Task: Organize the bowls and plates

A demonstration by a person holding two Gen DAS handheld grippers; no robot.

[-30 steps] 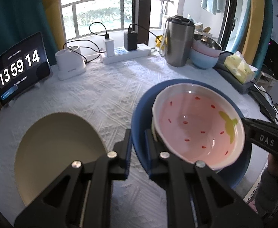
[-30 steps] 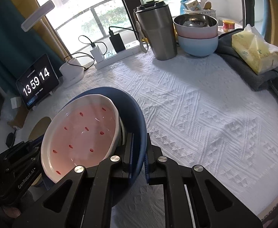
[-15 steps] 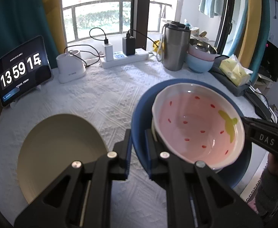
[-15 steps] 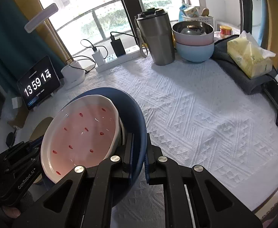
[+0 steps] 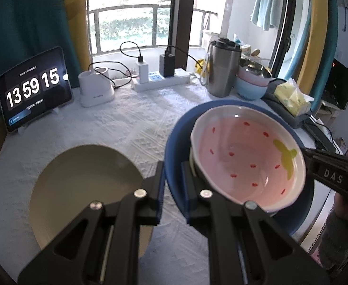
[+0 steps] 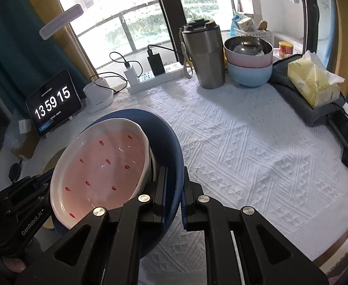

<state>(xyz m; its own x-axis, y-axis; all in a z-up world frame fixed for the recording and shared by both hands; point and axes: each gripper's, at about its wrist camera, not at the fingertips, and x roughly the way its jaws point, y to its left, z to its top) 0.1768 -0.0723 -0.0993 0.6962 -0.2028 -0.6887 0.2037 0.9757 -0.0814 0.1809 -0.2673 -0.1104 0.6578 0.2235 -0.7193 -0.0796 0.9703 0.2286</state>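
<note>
Both tongs are gripping the rim of the big dark blue plate: the left tongs and the right tongs are pinching opposite sides. The pink strawberry-patterned ceramic bowl is sitting loose inside it, above the near edge of the tabletop. If one side is dipping, the bowl may be sliding off. White textured cloth is covering the tabletop; a window is shining behind.

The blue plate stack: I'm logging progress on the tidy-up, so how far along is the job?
Done: the pink strawberry bowl already sits nested on the blue plate, and three bowls are stacked by the tumbler. In hand: the left gripper and right gripper each clamp the blue plate's rim on opposite sides, holding it above the cloth. Left: the beige plate lies alone on the table.
</note>
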